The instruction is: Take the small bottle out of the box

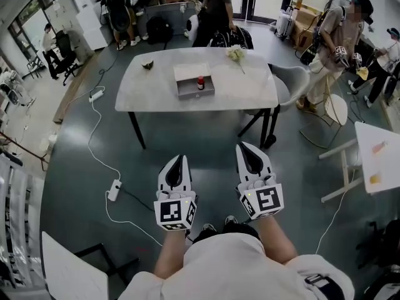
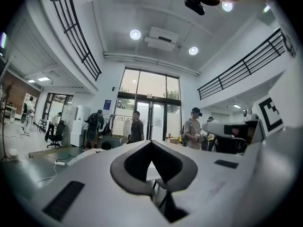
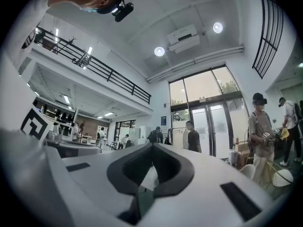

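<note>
A small bottle [image 1: 200,82] with a red cap stands upright inside an open grey box [image 1: 195,94] at the middle of a white table [image 1: 250,89], far ahead of me. Both grippers hang low, close to my body and well short of the table. In the head view my left gripper [image 1: 179,159] has its jaws together with nothing between them. My right gripper [image 1: 245,146] is likewise shut and empty. The left gripper [image 2: 151,143] and right gripper [image 3: 152,145] show closed tips in their own views, which look out across the hall; the bottle does not show there.
A bunch of white flowers [image 1: 236,54] and a dark bowl [image 1: 147,64] lie on the table. A grey chair [image 1: 294,83] stands at its right end. A power strip [image 1: 114,189] with cables lies on the floor at the left. Another white table [image 1: 375,161] is at the right. Several people stand behind.
</note>
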{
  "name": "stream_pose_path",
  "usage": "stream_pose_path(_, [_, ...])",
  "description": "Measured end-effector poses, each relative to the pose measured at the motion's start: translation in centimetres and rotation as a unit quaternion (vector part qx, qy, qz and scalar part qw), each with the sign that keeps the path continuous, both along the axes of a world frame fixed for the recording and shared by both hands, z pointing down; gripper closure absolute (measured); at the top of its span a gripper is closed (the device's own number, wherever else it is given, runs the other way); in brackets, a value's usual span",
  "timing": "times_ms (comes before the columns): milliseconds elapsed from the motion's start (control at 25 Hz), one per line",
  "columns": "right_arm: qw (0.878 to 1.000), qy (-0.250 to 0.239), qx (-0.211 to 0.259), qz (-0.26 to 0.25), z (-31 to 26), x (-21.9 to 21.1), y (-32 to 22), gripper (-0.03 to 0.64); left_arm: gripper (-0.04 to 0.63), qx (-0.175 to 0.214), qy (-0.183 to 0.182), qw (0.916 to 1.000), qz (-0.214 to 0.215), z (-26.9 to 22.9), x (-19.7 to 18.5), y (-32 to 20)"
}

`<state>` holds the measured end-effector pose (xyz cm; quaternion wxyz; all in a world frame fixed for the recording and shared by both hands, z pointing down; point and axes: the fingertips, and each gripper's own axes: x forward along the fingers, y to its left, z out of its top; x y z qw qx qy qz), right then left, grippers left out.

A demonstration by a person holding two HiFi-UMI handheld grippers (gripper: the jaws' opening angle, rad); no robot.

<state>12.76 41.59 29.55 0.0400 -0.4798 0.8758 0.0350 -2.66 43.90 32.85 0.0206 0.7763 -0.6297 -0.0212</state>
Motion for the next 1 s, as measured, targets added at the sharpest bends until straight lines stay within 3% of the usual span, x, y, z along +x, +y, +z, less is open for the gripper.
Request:
stream_pose_path(400, [1.0, 0.013, -0.02, -0.01, 2.2, -2.3, -3.3, 0.592, 0.574, -0.013, 0.016, 0.9998, 0.005, 1.6, -2.1, -3.6])
stream_pose_path(1000, [0.998, 0.005, 0.008, -0.064, 0.2, -5.4, -23.4, 0.592, 0.574, -0.002, -0.009, 0.9998, -0.015, -0.2, -4.3, -22.6])
